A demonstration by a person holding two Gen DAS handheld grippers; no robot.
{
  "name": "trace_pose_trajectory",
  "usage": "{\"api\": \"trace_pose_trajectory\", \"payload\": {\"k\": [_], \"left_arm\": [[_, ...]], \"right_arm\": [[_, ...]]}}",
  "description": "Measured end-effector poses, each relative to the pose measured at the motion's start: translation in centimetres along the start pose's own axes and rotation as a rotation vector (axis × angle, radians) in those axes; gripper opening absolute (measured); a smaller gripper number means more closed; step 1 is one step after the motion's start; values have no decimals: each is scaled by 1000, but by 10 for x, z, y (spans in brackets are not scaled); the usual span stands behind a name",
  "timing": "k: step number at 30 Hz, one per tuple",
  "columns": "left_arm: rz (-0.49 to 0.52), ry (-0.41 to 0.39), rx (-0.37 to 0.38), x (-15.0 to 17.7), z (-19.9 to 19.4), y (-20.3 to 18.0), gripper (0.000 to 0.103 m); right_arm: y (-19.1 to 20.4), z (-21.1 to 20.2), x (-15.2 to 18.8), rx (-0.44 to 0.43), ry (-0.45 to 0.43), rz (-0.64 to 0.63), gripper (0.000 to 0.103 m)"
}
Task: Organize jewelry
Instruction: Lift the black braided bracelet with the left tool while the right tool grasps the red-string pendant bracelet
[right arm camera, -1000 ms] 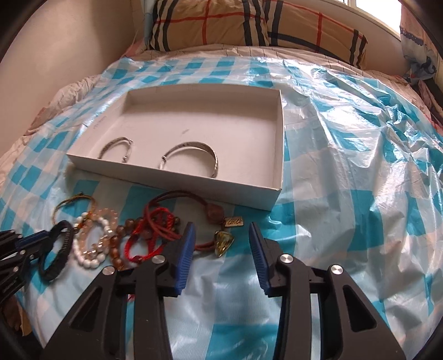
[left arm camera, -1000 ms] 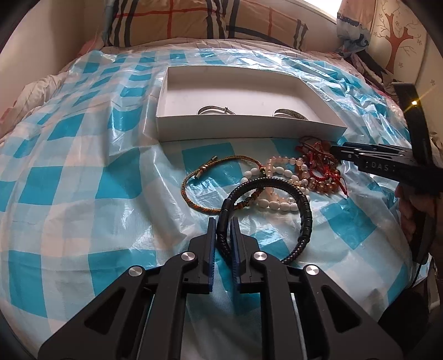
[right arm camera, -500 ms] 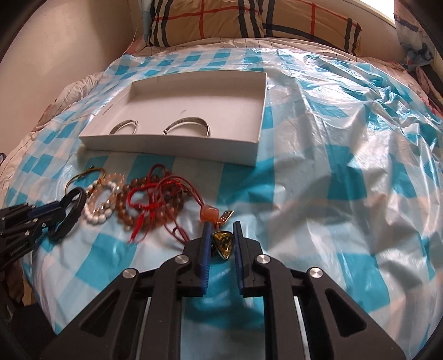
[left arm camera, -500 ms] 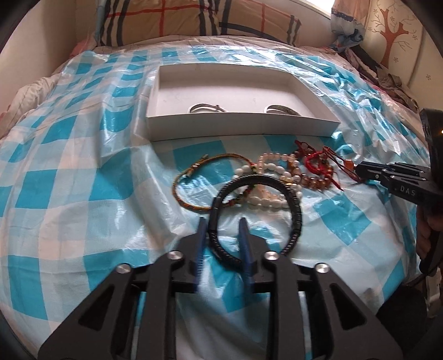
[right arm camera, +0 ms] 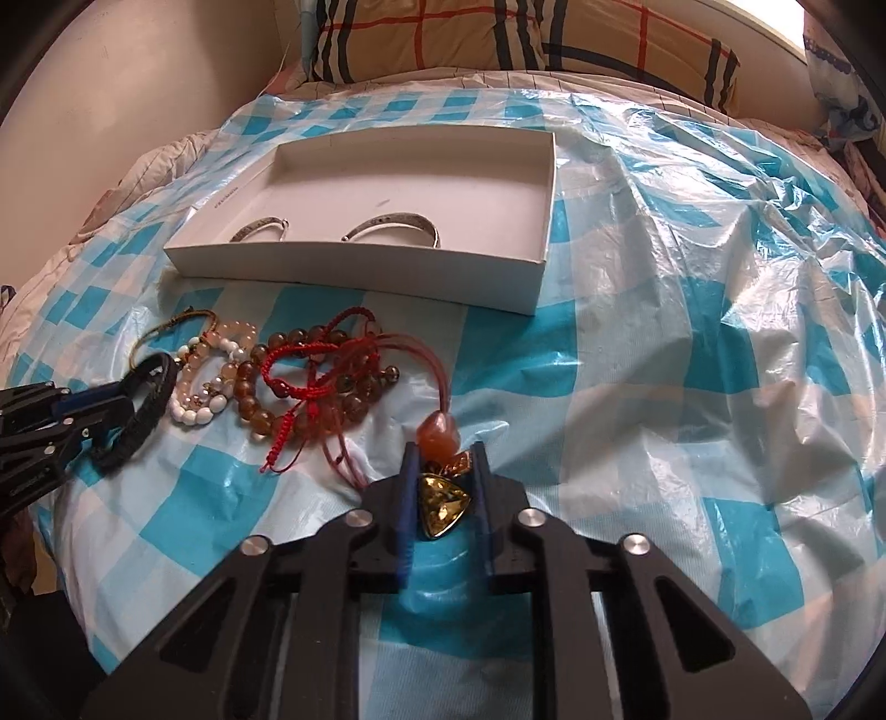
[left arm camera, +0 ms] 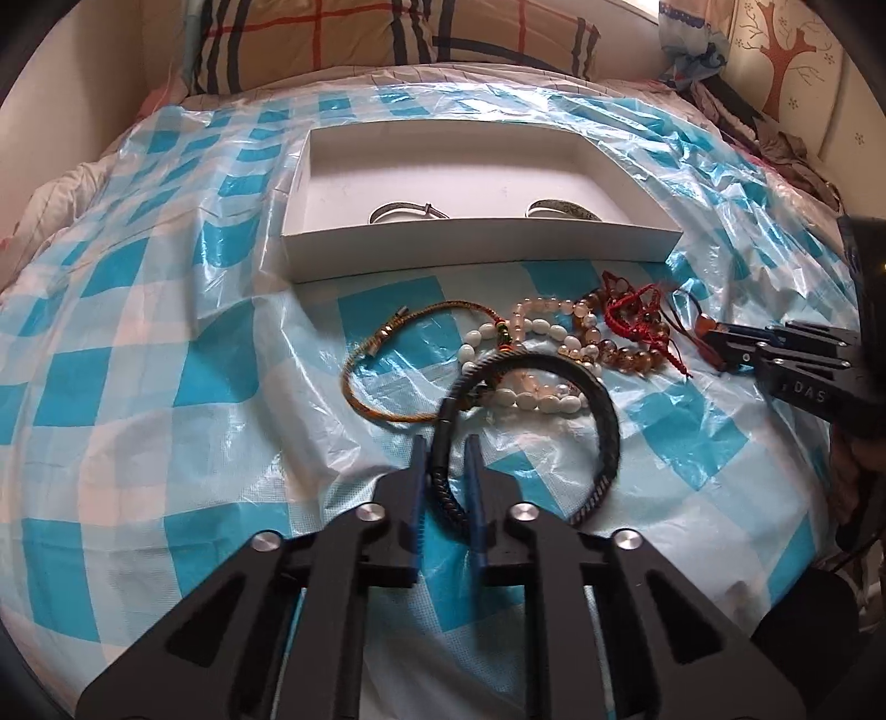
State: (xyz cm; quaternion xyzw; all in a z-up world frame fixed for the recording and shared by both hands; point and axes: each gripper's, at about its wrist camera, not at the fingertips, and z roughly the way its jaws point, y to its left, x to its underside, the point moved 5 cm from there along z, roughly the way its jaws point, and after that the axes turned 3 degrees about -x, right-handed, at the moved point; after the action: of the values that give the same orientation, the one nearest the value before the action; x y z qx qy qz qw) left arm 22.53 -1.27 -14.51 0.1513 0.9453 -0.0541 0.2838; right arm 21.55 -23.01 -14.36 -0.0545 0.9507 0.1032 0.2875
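Note:
My left gripper (left arm camera: 446,443) is shut on a black braided bracelet (left arm camera: 601,399), which lies over white beads (left arm camera: 531,399). My right gripper (right arm camera: 443,451) is shut on the amber pendant (right arm camera: 443,507) of a red-cord necklace (right arm camera: 437,365), with an orange stone (right arm camera: 438,437) just ahead of the tips. A white box (left arm camera: 482,252) holds two silver bangles, one at the left (left arm camera: 407,211) and one at the right (left arm camera: 559,209). A pile of bead bracelets (right arm camera: 310,382) and a woven brown cord bracelet (left arm camera: 382,354) lie in front of the box. The right gripper also shows in the left wrist view (left arm camera: 720,351).
Everything lies on a bed under a crinkled blue-and-white checked plastic sheet (right arm camera: 692,360). A plaid pillow (right arm camera: 526,39) lies at the head, behind the box. A wall (right arm camera: 138,72) runs along the left. The left gripper (right arm camera: 119,404) shows at the right wrist view's left edge.
My right gripper shut on the amber pendant and drew it back from the pile, stretching the red cord. My left gripper keeps its hold on the black bracelet.

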Motion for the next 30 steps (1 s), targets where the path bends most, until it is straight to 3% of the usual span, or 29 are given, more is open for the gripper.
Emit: {"api": "trace_pose_trajectory", "payload": {"k": [8, 16, 20, 21, 22, 23, 24, 29, 30], "left_arm": [[-19, -27, 14, 3, -26, 5, 8], [-48, -72, -1, 0, -51, 15, 8], [-41, -78, -7, 0, -55, 12, 8], [-42, -76, -6, 1, -54, 11, 8], [-43, -74, -6, 2, -53, 11, 8], [-45, -70, -5, 2, -52, 11, 8], [-46, -68, -3, 3, -51, 11, 8], [-42, -53, 0, 7, -44, 10, 8], [-41, -50, 0, 7, -42, 9, 8]], "right_arm": [[14, -44, -1, -102, -72, 47, 6], [33, -79, -9, -129, -137, 26, 3], [41, -74, -5, -139, -86, -12, 3], [42, -71, -1, -133, -67, -24, 10], [43, -66, 3, -128, -48, -38, 23], [43, -61, 7, -104, -44, -52, 64], [42, -58, 10, -75, -58, -63, 80], [30, -22, 22, -56, 19, -52, 77], [29, -18, 23, -65, 28, -46, 64]]}}
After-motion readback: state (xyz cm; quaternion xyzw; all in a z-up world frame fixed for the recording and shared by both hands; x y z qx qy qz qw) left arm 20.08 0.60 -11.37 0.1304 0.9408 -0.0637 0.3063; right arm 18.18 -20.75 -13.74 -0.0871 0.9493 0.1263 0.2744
